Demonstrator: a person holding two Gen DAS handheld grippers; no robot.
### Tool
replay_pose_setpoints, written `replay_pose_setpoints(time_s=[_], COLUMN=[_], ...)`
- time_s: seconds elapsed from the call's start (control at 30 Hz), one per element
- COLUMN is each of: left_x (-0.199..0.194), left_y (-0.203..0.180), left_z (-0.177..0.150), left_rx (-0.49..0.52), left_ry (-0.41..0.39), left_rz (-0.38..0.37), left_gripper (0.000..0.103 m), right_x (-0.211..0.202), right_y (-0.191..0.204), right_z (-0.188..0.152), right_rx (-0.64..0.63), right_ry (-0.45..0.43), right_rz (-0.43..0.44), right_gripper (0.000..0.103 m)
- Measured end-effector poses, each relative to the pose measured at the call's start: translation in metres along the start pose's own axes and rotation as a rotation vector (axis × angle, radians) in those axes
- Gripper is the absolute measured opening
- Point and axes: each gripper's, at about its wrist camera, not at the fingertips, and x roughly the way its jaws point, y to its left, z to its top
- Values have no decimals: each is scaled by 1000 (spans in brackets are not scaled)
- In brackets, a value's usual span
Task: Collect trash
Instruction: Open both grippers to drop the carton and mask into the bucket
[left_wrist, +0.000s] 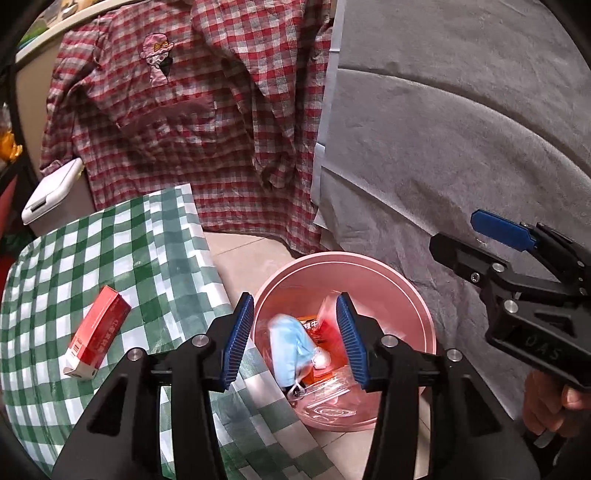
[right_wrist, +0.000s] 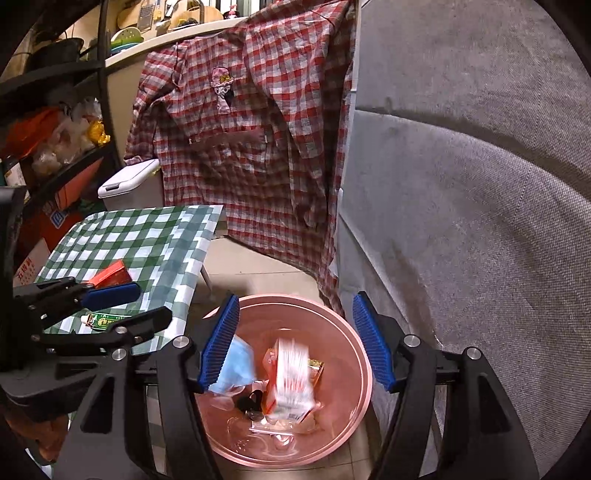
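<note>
Pink bin (right_wrist: 354, 343) already holds my mask (left_wrist: 291, 343) and wrappers; both my grippers, left (left_wrist: 295, 339) and right (right_wrist: 295, 343), hang released above it, while the red box (left_wrist: 98, 332) and tube (right_wrist: 107, 320) wait on the checked table (left_wrist: 110, 251)

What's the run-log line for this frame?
stage: dropping trash | left gripper: open, over pink bin | right gripper: open, above bin | in bin: blue mask, wrappers | left on table: red box, green tube

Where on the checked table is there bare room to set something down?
The checked table is bare across its far half, toward the plaid shirt. The near half is crowded: red box, green tube. The pink bin already holds trash.
</note>
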Motion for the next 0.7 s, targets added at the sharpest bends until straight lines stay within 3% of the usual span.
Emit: replay_pose_setpoints(time_s=[0.37, 0.7], left_x=[-24, -62], left_y=[3, 34], left_z=[7, 17], left_rx=[-26, -99], left_ry=[-80, -190], left_rz=[44, 108], left_gripper=[46, 46], right_x=[-10, -27], right_y=[5, 23], right_z=[3, 13], right_rx=[8, 38], right_ry=[-54, -155], right_rz=[-2, -3], right_gripper=[64, 64])
